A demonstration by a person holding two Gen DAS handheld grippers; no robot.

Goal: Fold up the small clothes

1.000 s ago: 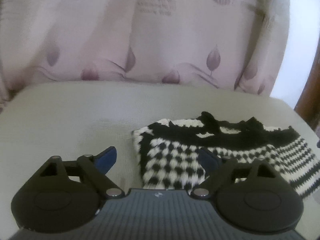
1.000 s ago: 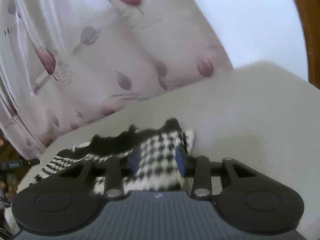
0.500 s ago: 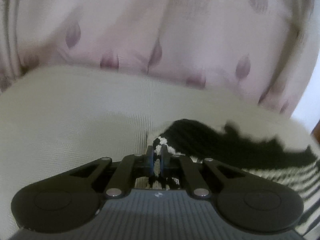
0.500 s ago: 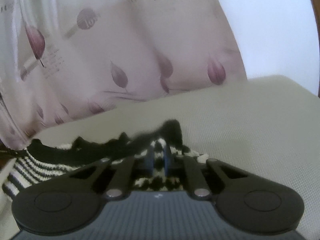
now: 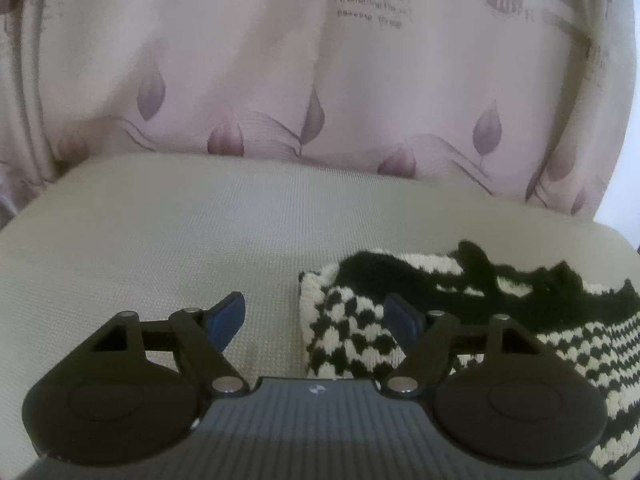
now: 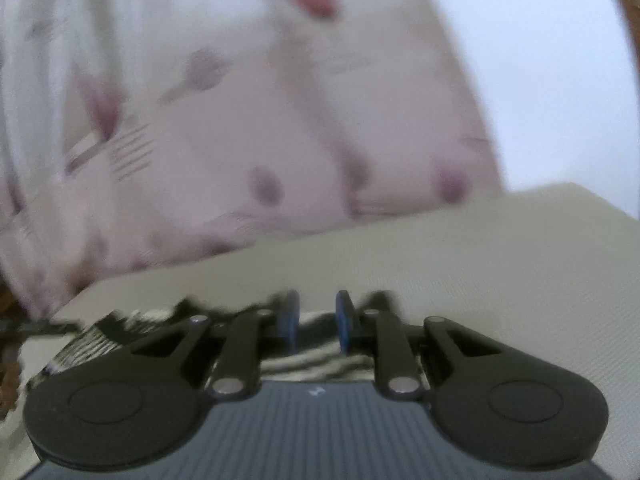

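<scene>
Risk of a snag: left gripper (image 5: 316, 316) fingers spread wide over the knitted sweater's (image 5: 352, 332) corner, right gripper (image 6: 316, 320) fingers slightly apart above it, either could catch loose yarn.

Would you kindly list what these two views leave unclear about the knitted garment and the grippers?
- Right wrist view: motion blur smears the knitted garment; whether the right hand-held gripper touches it is unclear.
- Left wrist view: the left hand-held gripper body hides the knitted garment's near edge; the frame cuts its right end.
</scene>
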